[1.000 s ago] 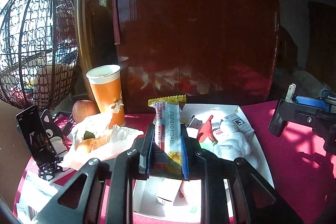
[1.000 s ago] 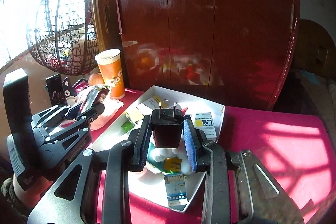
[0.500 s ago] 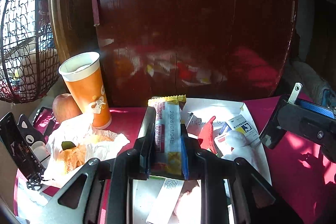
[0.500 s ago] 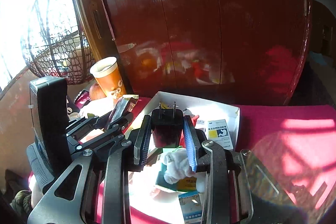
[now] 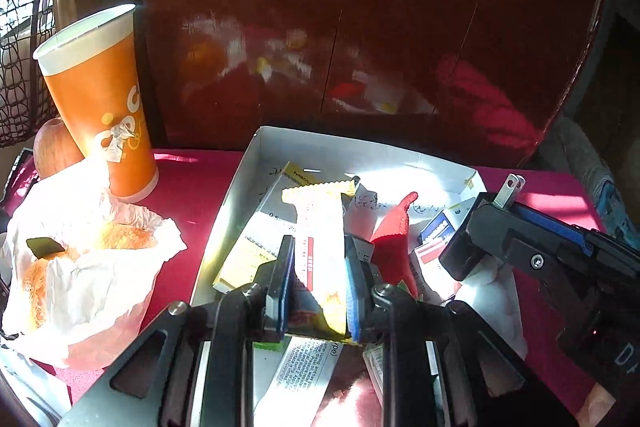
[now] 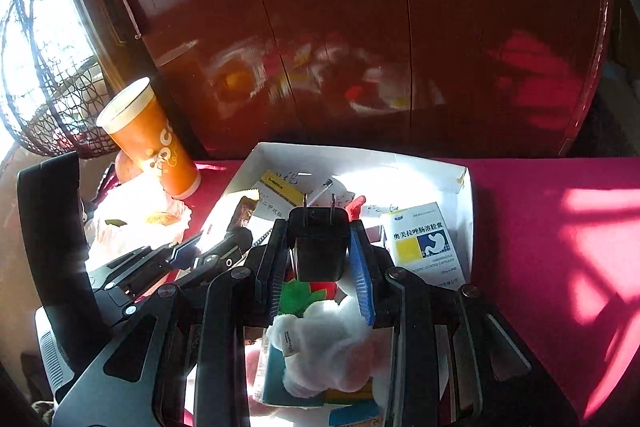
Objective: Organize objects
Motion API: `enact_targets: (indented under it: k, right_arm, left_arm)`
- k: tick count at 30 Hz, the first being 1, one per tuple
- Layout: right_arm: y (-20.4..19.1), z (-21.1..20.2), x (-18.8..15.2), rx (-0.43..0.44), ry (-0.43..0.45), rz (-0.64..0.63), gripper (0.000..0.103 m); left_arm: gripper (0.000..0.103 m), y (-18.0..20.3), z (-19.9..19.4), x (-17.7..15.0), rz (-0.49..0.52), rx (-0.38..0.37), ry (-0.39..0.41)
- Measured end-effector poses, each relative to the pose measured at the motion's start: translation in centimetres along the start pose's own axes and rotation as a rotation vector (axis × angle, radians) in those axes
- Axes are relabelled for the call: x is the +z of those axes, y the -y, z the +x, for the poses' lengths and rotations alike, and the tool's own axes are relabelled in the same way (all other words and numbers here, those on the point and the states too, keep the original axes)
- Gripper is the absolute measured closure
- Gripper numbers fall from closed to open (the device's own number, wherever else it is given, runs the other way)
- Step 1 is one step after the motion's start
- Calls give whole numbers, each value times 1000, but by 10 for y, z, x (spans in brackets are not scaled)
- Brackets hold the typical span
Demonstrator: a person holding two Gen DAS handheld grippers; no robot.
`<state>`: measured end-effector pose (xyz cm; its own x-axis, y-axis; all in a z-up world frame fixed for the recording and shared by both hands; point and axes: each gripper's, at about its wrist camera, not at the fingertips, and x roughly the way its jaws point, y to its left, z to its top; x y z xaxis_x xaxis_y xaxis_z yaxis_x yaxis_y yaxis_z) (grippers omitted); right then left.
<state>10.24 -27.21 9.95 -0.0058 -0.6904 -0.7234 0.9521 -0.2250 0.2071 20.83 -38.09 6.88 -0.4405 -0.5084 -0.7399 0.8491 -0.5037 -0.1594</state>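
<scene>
My left gripper (image 5: pixel 318 255) is shut on a yellow and white snack packet (image 5: pixel 322 223), held above the white cardboard box (image 5: pixel 320 147). My right gripper (image 6: pixel 320 239) is shut on a black plug adapter (image 6: pixel 318 243) with its two prongs pointing away, also over the box (image 6: pixel 360 153). In the left wrist view the right gripper (image 5: pixel 516 223) with the adapter (image 5: pixel 476 231) hangs at the right. In the right wrist view the left gripper (image 6: pixel 216 247) shows at the left. The box holds medicine cartons (image 6: pixel 424 243), a red and green plush piece (image 5: pixel 394 235) and a white plush toy (image 6: pixel 328 339).
An orange paper cup (image 5: pixel 100 107) stands left of the box on the red tablecloth (image 6: pixel 560 227). An apple (image 5: pixel 52 147) and bread in a white wrapper (image 5: pixel 88 259) lie beside the cup. A dark red wooden cabinet (image 5: pixel 360 27) rises right behind the box. A wire basket (image 6: pixel 40 87) hangs at far left.
Both grippers have moved forward and down toward the box, still gripping the packet and the adapter. The box and cup now look larger and closer.
</scene>
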Motion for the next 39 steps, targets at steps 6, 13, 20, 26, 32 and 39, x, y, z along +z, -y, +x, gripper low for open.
enact_targets:
  k: [6, 13, 20, 26, 32, 39]
  right_arm:
    - [-1, 12, -1, 26, -35, 8, 73]
    - [2, -2, -5, 27, 31, 30, 15]
    - [6, -23, -15, 51, 68, 62, 14]
    - [12, -39, -32, 80, 75, 71, 14]
    - [20, -47, -53, 114, 67, 98, 14]
    - [36, -91, -76, 133, 156, 121, 14]
  left_arm:
    - [80, 2, 4, -1, 3, 5, -1]
    - [0, 10, -17, -1, 43, 76, 84]
    - [0, 7, -34, -10, 18, 121, 126]
    - [0, 1, -56, -27, -8, 146, 168]
    - [0, 11, -69, -41, 8, 148, 186]
    - [0, 18, -98, -63, -56, 216, 209]
